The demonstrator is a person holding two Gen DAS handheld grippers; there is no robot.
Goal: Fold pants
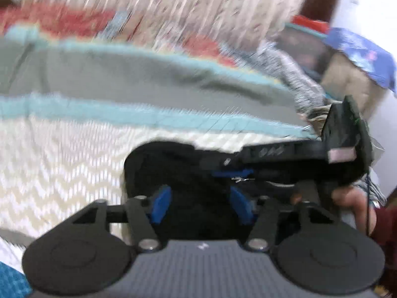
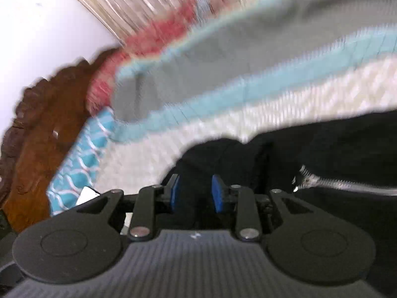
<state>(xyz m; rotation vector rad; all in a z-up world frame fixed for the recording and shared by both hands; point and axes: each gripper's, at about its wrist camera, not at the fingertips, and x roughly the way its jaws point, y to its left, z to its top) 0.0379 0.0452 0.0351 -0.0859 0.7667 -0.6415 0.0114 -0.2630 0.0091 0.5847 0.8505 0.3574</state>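
Note:
Black pants (image 1: 188, 171) lie bunched on a bed cover (image 1: 62, 161) patterned in cream zigzag. My left gripper (image 1: 201, 207) hangs just over them, its blue pads (image 1: 161, 206) well apart, the dark cloth below and between them with no pad pressing on it. In the right wrist view the pants (image 2: 335, 144) spread to the right and show a silver zipper (image 2: 335, 183). My right gripper (image 2: 196, 193) stands open over a fold of the black cloth, which sits in the gap between its pads. Both views are blurred.
The bed cover has teal (image 2: 223, 99), grey and red bands further out. A carved wooden bed frame (image 2: 44, 114) and a white wall are at the left of the right wrist view. Grey clothing (image 1: 292, 74) and a blue-covered box (image 1: 359, 57) lie far right.

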